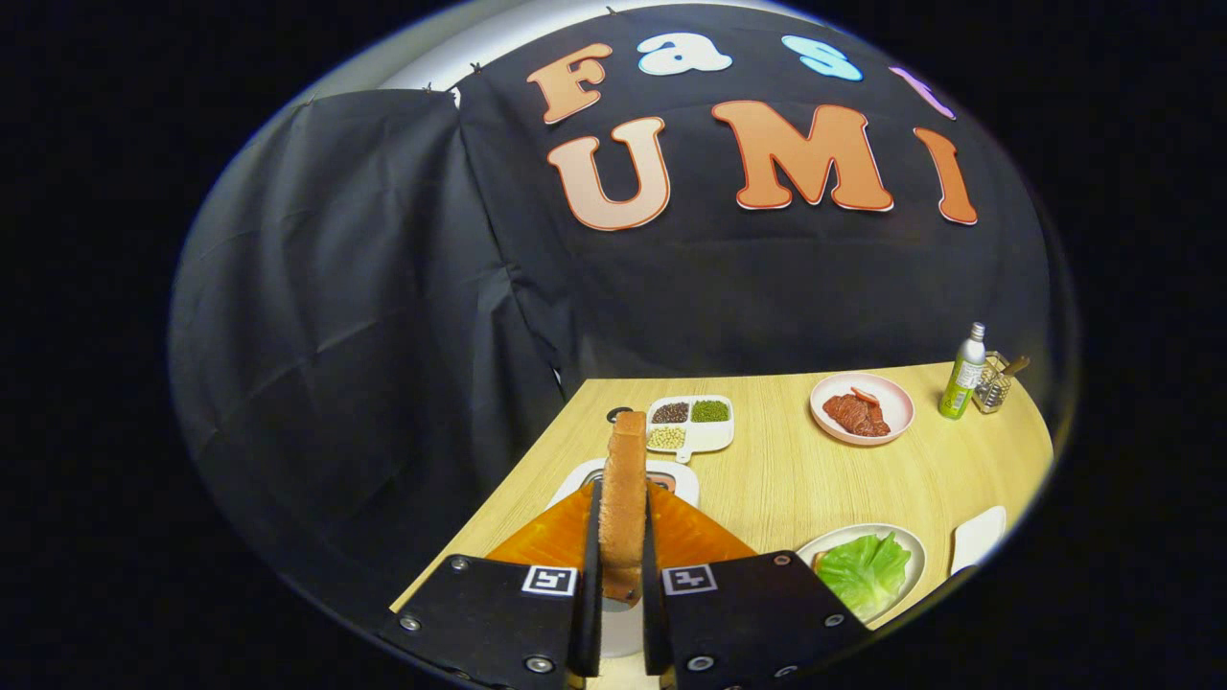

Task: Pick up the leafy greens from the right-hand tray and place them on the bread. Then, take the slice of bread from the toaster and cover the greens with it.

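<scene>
Two fingers of the claw (621, 575) press on a slice of bread (624, 498), one on each flat face, so the claw is closed on it and holds it upright on its edge, with its crust rising well above the fingertips. Directly beneath and just ahead of the fingers lies an orange toaster (690, 537), its top sloping away on both sides of the slice; whether the lower edge of the slice touches the toaster cannot be told. Just beyond the toaster a white tray (682, 477) peeks out, most of it hidden by the bread and the toaster.

To the right of the claw, near its right finger, a round plate (911, 546) rests on the wooden surface (786, 479) and carries the leafy greens (863, 573); a sliver of something pale brown shows under the left edge of the leaf. Further right of that plate sits a white rectangular dish (980, 537), cut off by the fisheye rim.

Beyond the fingers, a divided white dish (714, 436) holds dark beans, green peas and pale seeds in separate compartments. Further right and further back, a pink plate (896, 398) carries slices of reddish meat (856, 413). Near the far right corner of the surface stand a green bottle with a silver cap (963, 374) and, just beside it, a small wire holder (994, 383).
</scene>
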Demonstrator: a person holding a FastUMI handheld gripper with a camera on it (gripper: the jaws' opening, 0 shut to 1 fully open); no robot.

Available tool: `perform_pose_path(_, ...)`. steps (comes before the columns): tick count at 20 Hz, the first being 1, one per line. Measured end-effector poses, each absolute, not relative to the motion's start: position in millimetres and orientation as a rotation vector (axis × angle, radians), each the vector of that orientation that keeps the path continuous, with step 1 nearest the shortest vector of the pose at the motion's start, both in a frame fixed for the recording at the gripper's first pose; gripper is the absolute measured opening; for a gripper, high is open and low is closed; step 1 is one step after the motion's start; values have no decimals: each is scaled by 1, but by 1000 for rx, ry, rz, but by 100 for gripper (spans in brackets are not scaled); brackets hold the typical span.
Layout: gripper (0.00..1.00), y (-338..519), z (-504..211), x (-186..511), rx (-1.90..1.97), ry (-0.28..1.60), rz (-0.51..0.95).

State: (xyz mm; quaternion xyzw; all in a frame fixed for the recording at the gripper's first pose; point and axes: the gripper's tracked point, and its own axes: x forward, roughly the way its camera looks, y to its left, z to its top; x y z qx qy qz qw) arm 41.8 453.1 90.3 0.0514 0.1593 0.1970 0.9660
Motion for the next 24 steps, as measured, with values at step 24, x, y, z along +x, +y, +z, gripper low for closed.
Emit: perform_pose_path(24, 14, 360, 70, 47, 184, 352, 343)
